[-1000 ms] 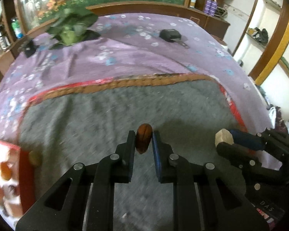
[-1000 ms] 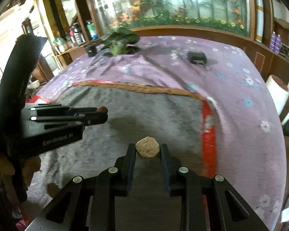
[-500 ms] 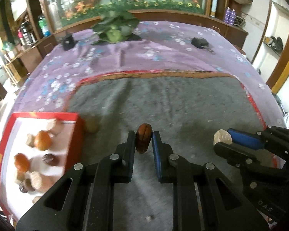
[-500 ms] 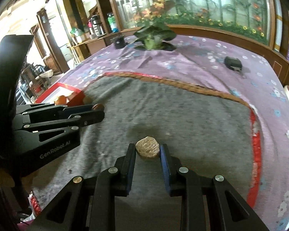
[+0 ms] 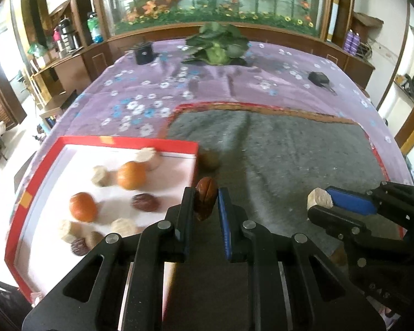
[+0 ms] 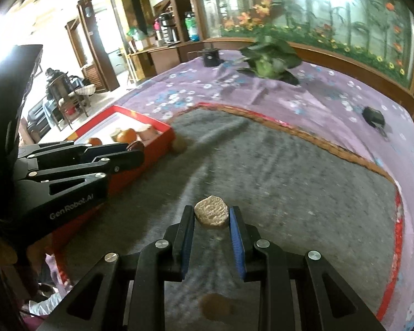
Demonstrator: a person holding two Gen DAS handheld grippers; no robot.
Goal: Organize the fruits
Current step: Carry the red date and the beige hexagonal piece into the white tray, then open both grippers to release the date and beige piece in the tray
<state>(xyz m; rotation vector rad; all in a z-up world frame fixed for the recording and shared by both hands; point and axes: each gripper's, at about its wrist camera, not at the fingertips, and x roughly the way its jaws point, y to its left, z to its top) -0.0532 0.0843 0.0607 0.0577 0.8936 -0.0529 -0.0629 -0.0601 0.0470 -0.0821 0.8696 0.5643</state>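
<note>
My left gripper (image 5: 205, 202) is shut on a brown, date-like fruit (image 5: 206, 197), held above the grey mat beside the right edge of a red box (image 5: 129, 142). The box has a white floor and holds two oranges (image 5: 131, 175), dark fruits and several beige pieces. My right gripper (image 6: 212, 216) is shut on a beige, rough, round piece (image 6: 211, 214) above the mat; it shows at the right of the left wrist view (image 5: 318, 200). A brownish-green fruit (image 5: 208, 159) lies on the mat just outside the box's far right corner.
A grey mat (image 5: 289, 151) with a red and orange border lies on a purple flowered cloth (image 5: 179, 82). Far back stand a leafy green plant (image 5: 216, 44), a black cup (image 5: 143, 52) and a small black object (image 5: 318, 78). Another brown fruit (image 6: 216, 306) lies under my right gripper.
Both grippers have swung left with their fruits. The red box has come fully into the left wrist view and closer in the right wrist view.
</note>
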